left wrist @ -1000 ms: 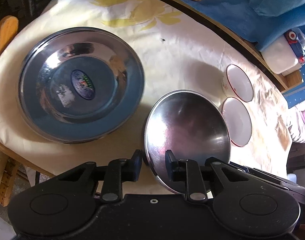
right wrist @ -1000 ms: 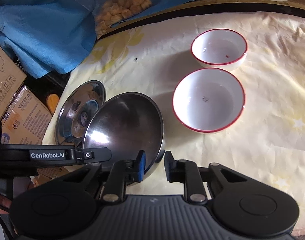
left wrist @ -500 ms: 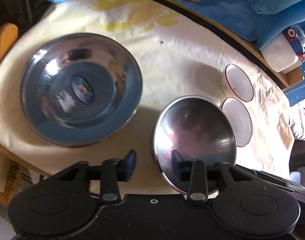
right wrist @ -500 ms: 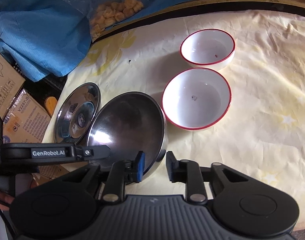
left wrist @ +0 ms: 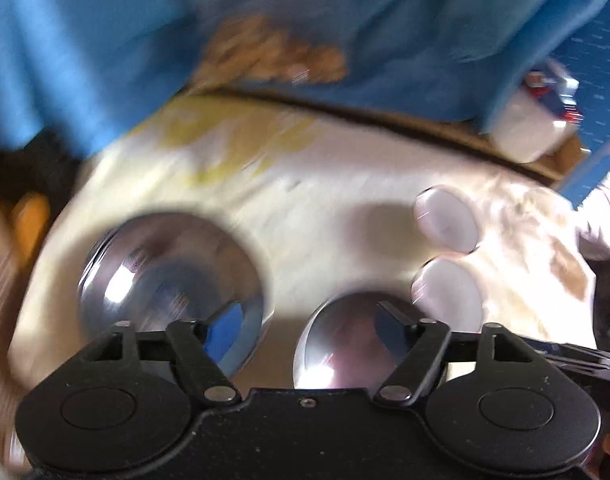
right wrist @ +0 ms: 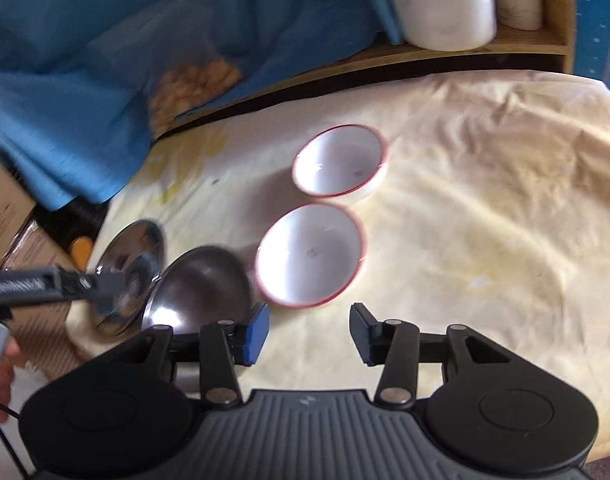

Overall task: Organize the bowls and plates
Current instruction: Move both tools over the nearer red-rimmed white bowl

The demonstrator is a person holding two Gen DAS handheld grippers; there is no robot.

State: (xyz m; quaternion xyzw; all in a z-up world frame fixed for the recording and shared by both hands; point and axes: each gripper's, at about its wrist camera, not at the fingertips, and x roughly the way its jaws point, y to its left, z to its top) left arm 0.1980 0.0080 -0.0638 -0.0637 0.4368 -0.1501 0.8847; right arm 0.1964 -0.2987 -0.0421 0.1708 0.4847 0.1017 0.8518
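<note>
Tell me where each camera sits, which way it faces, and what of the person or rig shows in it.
Left wrist: rides the left gripper, angled down at the table's left part, over the steel plate and steel bowl; its own fingers show, jaws opening, nothing between.
Right wrist: rides the right gripper, angled down toward two red-rimmed white bowls; its fingers show, jaws opening on nothing, and the left gripper pokes in at left.
Shared: steel plate, steel bowl, both white bowls, blue cloth, yellow tablecloth.

Two handheld grippers point downward. The left gripper [left wrist: 309,326] has its jaws opening wide, nothing between them. The right gripper [right wrist: 311,330] is also opening, empty.
</note>
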